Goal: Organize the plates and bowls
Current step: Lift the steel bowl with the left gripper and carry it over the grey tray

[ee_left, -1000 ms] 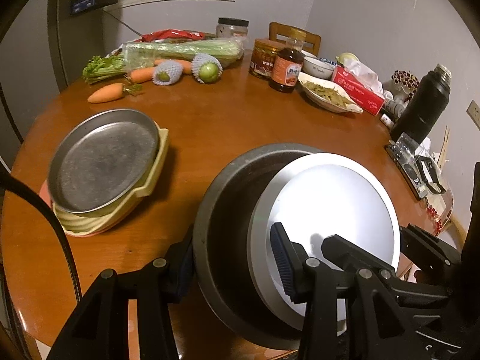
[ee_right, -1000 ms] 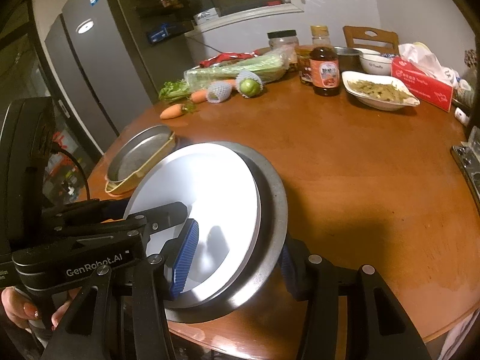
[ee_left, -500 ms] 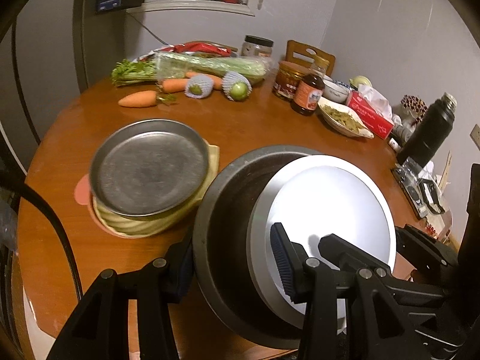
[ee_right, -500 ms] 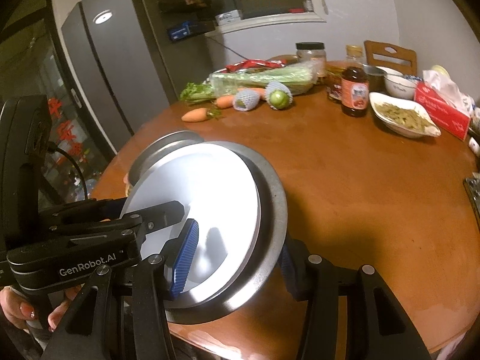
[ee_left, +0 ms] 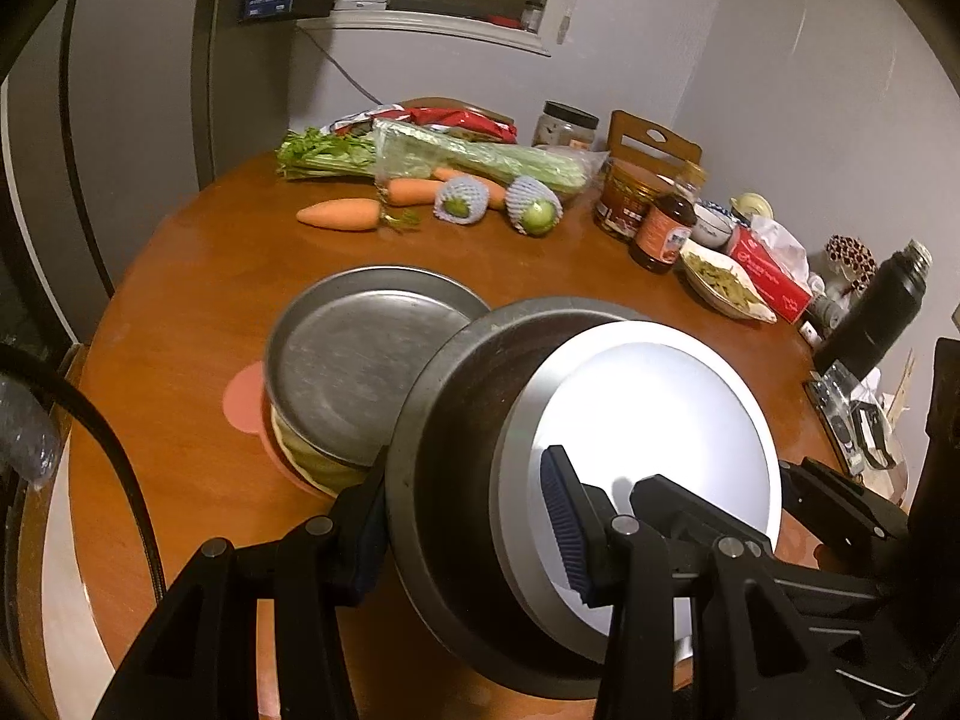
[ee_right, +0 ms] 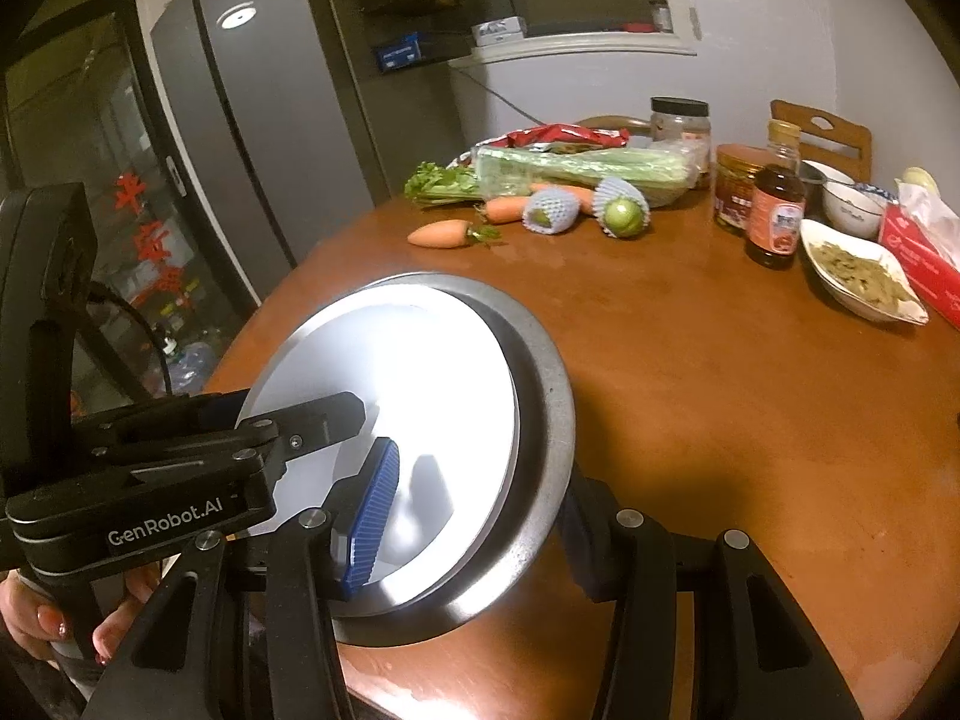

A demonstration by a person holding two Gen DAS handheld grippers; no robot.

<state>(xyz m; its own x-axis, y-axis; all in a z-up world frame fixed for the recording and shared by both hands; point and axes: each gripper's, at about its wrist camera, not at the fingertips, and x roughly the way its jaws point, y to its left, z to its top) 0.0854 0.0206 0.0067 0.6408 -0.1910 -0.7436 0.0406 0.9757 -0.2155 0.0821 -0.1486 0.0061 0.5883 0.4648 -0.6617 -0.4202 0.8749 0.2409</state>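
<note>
I have both claws on the same load. My left claw (ee_left: 468, 546) is closed on the rim of the round dark metal pan (ee_left: 456, 456), one pad outside the wall and the blue ribbed pad (ee_left: 567, 531) inside, pressing against the white round plate (ee_left: 654, 420) that lies in the pan. My right claw (ee_right: 474, 516) grips the opposite rim of that pan (ee_right: 540, 450), its blue ribbed pad (ee_right: 372, 516) on the white plate (ee_right: 384, 396) and its other finger under the pan's outer edge. Pan and plate are tilted and held above the round brown wooden desk (ee_left: 198, 300), near its front edge.

In the left wrist view, the pan's far rim overlaps the near side of a shallow grey metal tray (ee_left: 360, 354). That tray sits on a pale yellow dish (ee_left: 306, 462), which rests on a pink mat (ee_left: 243, 399). Whether the pan touches the tray I cannot tell.

Further back on the desk lie two orange carrots (ee_left: 339, 215), a wrapped bunch of green celery (ee_left: 480, 159) and two green fruits in white foam nets (ee_left: 531, 207). To the right stand a dark sauce bottle (ee_left: 660, 231), a white oval dish of green food (ee_left: 723, 288), a red tissue box (ee_left: 771, 279) and a black flask (ee_left: 876, 306).

In the right wrist view a person's fingers (ee_right: 42, 618) wrap the left claw's handle, beside a grey refrigerator (ee_right: 258, 138).
</note>
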